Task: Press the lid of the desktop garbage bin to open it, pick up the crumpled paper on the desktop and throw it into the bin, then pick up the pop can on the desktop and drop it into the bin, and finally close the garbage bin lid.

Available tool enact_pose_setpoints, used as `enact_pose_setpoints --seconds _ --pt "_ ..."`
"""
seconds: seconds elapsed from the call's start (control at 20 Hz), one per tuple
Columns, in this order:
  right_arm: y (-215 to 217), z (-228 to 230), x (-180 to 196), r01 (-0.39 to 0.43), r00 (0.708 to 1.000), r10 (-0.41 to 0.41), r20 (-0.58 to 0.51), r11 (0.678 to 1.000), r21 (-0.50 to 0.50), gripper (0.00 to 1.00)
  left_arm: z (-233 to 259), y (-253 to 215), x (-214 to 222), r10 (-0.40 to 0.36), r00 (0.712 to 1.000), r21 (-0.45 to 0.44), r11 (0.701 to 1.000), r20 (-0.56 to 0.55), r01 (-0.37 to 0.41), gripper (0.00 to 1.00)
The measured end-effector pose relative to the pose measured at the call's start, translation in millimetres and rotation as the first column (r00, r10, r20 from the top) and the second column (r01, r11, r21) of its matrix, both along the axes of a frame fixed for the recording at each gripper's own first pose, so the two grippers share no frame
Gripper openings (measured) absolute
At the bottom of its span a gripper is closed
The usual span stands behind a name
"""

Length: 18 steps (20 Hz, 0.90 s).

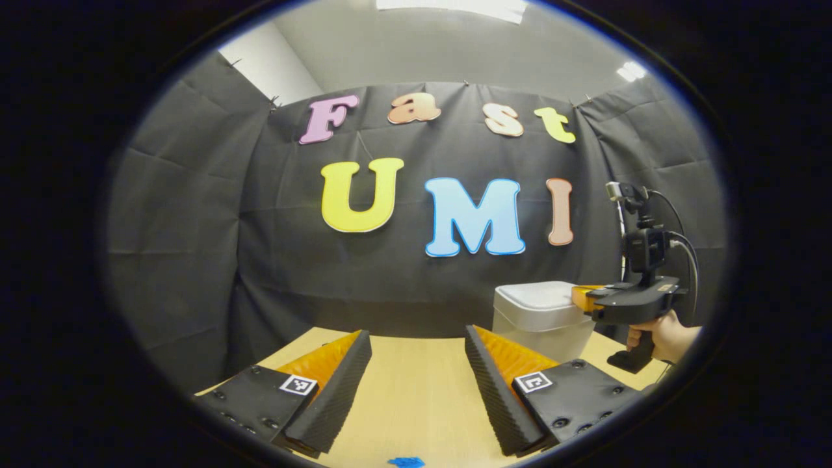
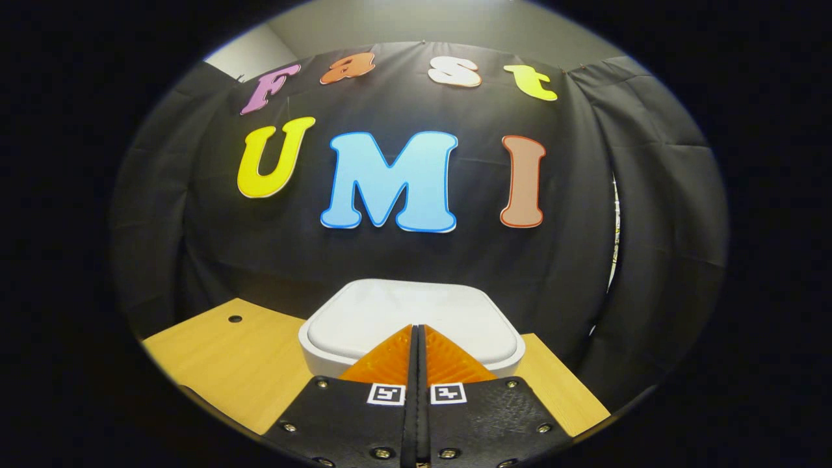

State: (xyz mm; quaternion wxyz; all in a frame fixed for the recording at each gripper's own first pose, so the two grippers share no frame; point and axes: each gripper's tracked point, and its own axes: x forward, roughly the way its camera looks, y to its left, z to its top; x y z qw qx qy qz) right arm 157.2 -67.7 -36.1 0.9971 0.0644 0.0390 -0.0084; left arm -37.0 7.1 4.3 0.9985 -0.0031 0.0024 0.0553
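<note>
Bin [image 2: 416, 325] is seen at the back of the wooden bench [image 2: 221, 364], close to the black cloth wall, w/ its pale lid [image 2: 390, 312] down flat and closed. In the right gripper view the right tool [image 2: 418, 328] is held directly over the lid's near edge, fingers pressed together w/ nothing between them; whether the tips touch the lid can't be told. In the left gripper view the same bin [image 1: 539, 318] is found to the right, and the right tool [image 1: 582, 298] is seen above its lid, gripped by a hand [image 1: 663, 335] at the handle. The left tool [image 1: 418, 341] is held low over the bench [image 1: 416, 390], fingers spread wide apart and empty. A small blue scrap [image 1: 406, 461] lies on the bench at the bottom edge; what it is can't be made out.
</note>
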Motion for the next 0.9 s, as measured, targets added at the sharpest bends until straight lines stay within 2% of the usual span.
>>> enact_pose_setpoints --seconds 0.1,0.35,0.9 --pt "0.0 -1.2 -2.3 -0.003 1.000 0.003 -0.011 0.999 0.045 0.00 -1.1 2.4 -5.6 0.003 1.000 -0.003 1.000 -0.001 -0.003 0.95" --pt "-0.9 11.9 -20.1 0.018 0.999 -0.018 0.027 1.000 -0.011 0.00 -3.3 -2.5 -10.6 -0.017 1.000 -0.002 1.000 -0.005 0.016 0.95" --pt "13.5 20.0 -85.2 0.019 0.999 -0.018 0.045 1.000 -0.023 0.00 -30.0 -6.2 -8.8 -0.063 0.996 -0.034 0.998 -0.062 0.061 0.95"
